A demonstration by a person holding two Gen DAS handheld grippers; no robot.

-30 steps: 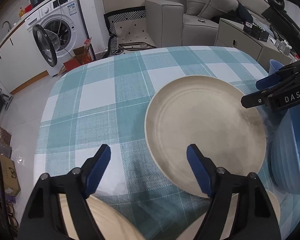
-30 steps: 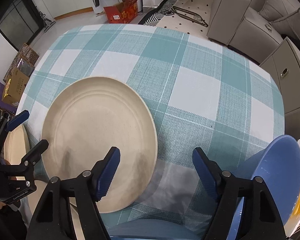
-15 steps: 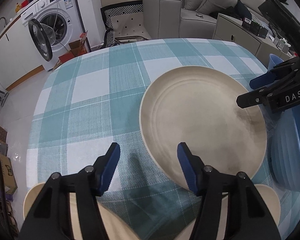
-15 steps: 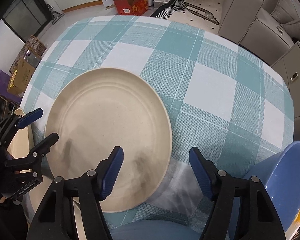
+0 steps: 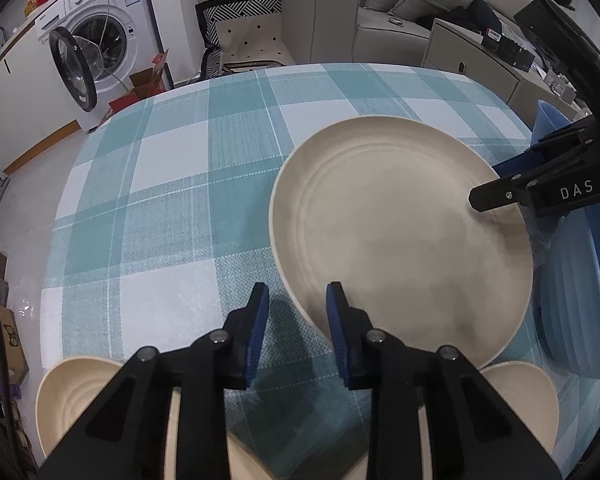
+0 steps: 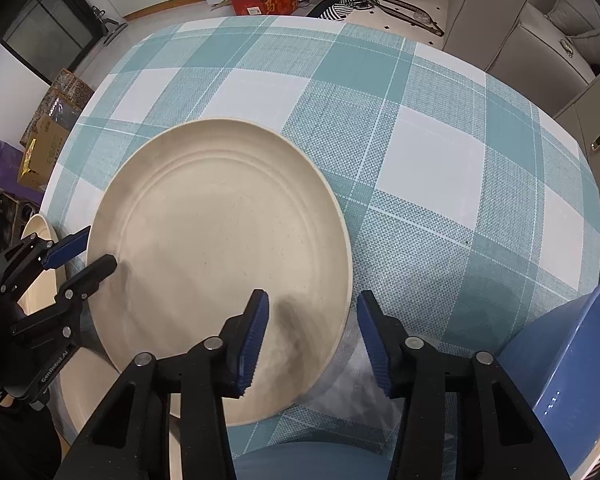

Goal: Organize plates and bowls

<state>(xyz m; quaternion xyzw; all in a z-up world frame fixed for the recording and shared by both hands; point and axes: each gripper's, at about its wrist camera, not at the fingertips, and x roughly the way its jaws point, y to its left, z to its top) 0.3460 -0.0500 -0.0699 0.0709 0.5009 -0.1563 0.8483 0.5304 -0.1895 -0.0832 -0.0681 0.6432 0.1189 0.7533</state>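
A large beige plate [image 5: 400, 232] lies flat on the teal checked tablecloth [image 5: 172, 184]. My left gripper [image 5: 298, 320] straddles its near-left rim. The jaws are closing with the rim between them, and a gap shows beside the pads. My right gripper [image 6: 312, 320] straddles the opposite near rim of the plate [image 6: 220, 240]. Its jaws are closing too, the rim between them and untouched. Each gripper shows in the other's view: the right gripper [image 5: 500, 188] at the plate's right edge, the left gripper [image 6: 88, 252] at its left edge.
Blue bowls [image 5: 572, 300] stand just right of the plate, also seen as a blue bowl [image 6: 572, 360]. Small beige dishes [image 5: 72, 392] sit at the near table edge under my left gripper. Beyond the table are a washing machine [image 5: 100, 40], a sofa [image 5: 340, 12] and cardboard boxes [image 6: 40, 148].
Both grippers' jaws have narrowed markedly around the plate's rim. The plate has stayed flat on the cloth, and neither hand has shifted much.
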